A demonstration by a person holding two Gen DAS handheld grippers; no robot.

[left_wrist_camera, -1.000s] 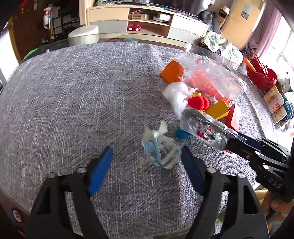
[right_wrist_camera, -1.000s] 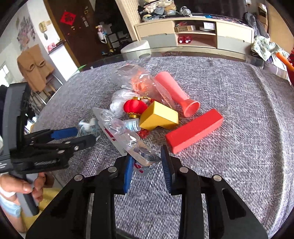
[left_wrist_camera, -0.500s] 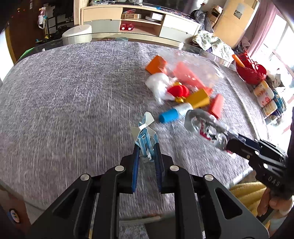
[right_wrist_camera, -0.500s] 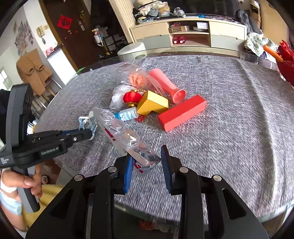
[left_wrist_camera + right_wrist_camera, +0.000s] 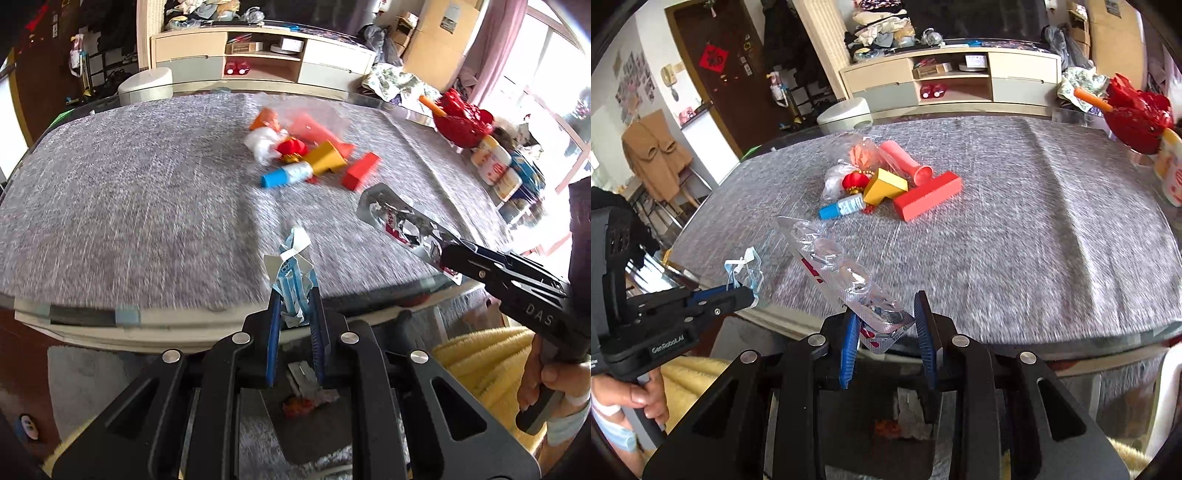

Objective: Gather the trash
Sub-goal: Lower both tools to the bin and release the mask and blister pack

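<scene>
A grey-clothed table (image 5: pixel 129 192) fills both views. Past its near edge, the left gripper (image 5: pixel 294 332) has its jaws clamped on a crumpled wrapper (image 5: pixel 291 266), light and soft. The right gripper (image 5: pixel 888 345) pinches a blister pack (image 5: pixel 846 280) by one end; it looks stiff, slippery, featherweight.

Right gripper (image 5: pixel 886 332): closed on clear blister pack (image 5: pixel 842 273), held past the near edge of the grey bench (image 5: pixel 1034 221). Left gripper (image 5: pixel 746 293): pinching crumpled blue-white wrapper (image 5: pixel 744 269). On bench: red block (image 5: pixel 927 201), yellow block (image 5: pixel 884 186), pink cone (image 5: pixel 905 162), red lantern (image 5: pixel 855 181), blue-capped tube (image 5: pixel 840 207).
</scene>
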